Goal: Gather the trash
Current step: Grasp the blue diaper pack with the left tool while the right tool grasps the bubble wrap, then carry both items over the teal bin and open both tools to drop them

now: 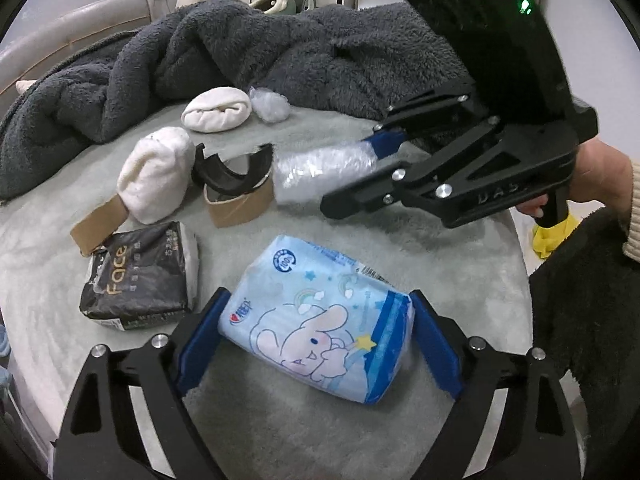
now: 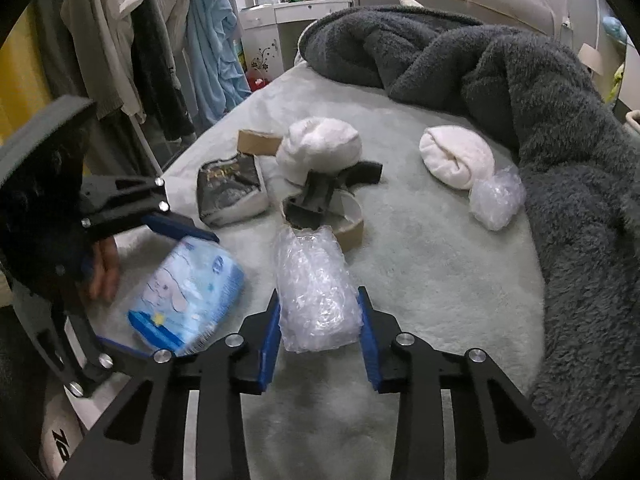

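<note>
Two grippers are seen over a grey bed cover (image 1: 304,432). Left wrist view: the left gripper (image 1: 316,344) is set wide around a blue tissue pack (image 1: 320,320), blue pads just beside both ends; contact cannot be told. A black tissue pack (image 1: 138,272) lies just beside it, toward the cover's left edge. Further back, a cardboard tape ring (image 1: 236,204) holds a black curved plastic piece (image 1: 232,172). Two white cloth rolls (image 1: 156,180) lie around it, a flat cardboard strip (image 1: 96,224) by the nearer one. A small plastic wad (image 1: 270,104) sits at the dark fleece blanket (image 1: 160,60). The right gripper (image 1: 356,172), held by a hand (image 1: 600,180), is closed narrow on a bubble-wrap roll (image 1: 320,172).

Right wrist view: the right gripper (image 2: 320,332) is seen from behind, pads pressed on both sides of the bubble-wrap roll (image 2: 314,292), which rests on the cover, well in from its edges. The far end of the roll touches the tape ring (image 2: 344,220). The left gripper (image 2: 152,292) is shown at the cover's left edge, straddling the blurred blue tissue pack (image 2: 188,292). Only here are hanging clothes (image 2: 140,40) and a white dresser (image 2: 272,28) seen beyond the bed.
</note>
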A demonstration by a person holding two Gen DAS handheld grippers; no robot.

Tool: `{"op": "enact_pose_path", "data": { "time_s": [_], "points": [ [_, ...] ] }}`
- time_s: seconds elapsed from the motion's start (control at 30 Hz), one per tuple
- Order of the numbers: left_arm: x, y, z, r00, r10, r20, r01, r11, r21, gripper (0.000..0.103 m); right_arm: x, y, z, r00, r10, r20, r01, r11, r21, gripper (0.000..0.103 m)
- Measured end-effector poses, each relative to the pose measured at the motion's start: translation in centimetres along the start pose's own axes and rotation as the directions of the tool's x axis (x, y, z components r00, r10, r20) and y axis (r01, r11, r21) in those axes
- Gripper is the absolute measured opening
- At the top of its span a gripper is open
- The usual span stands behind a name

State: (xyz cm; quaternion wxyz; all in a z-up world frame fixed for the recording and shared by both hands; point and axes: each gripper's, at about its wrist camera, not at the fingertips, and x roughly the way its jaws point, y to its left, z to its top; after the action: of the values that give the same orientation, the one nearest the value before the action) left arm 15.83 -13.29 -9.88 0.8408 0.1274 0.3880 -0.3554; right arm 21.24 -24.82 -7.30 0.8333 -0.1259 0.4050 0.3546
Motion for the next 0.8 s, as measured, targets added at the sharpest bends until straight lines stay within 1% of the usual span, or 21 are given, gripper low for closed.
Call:
{"op": "enact_pose_path", "data": {
  "time_s": [0.2, 0.3, 0.4, 0.47, 0.6, 0.7, 0.8],
  "points": [
    [-1.7, 0.6, -0.5, 0.999, -0.017, 0.043, 0.02, 0.998, -0.052, 0.085, -0.9, 2.4, 1.1, 1.0, 0.011, 0.016, -0.012, 1.0, 0.016, 0.035],
    [-3.5, 0.9, -0.9, 0.997, -0.007, 0.082, 0.014, 0.996, -0.085, 0.085, -1.1, 3.4, 1.8, 1.0, 0.003, 0.029, -0.004, 0.999, 0.034, 0.035],
    [-5.3, 1.1, -1.6, 0.994, 0.03, 0.108, -0.018, 0.994, -0.112, 0.085, -1.3, 4.2, 2.7, 0.999, -0.018, 0.046, 0.015, 0.998, 0.059, 0.035],
    [-6.6, 1.5, -2.1, 0.989, 0.073, 0.125, -0.054, 0.988, -0.147, 0.085, -1.3, 4.8, 3.0, 0.998, -0.028, 0.055, 0.024, 0.996, 0.083, 0.035],
    [-9.1, 2.5, -3.2, 0.978, 0.151, 0.147, -0.116, 0.968, -0.222, 0.085, -1.1, 6.3, 4.0, 0.996, -0.06, 0.069, 0.05, 0.99, 0.132, 0.035],
    [-10.5, 3.3, -4.0, 0.969, 0.205, 0.141, -0.164, 0.952, -0.258, 0.085, -0.8, 8.1, 5.2, 0.994, -0.08, 0.077, 0.069, 0.989, 0.134, 0.035],
    [-12.1, 4.6, -5.0, 0.957, 0.253, 0.139, -0.201, 0.93, -0.308, 0.085, -0.5, 9.7, 5.7, 0.993, -0.089, 0.082, 0.077, 0.987, 0.141, 0.035]
  ]
}}
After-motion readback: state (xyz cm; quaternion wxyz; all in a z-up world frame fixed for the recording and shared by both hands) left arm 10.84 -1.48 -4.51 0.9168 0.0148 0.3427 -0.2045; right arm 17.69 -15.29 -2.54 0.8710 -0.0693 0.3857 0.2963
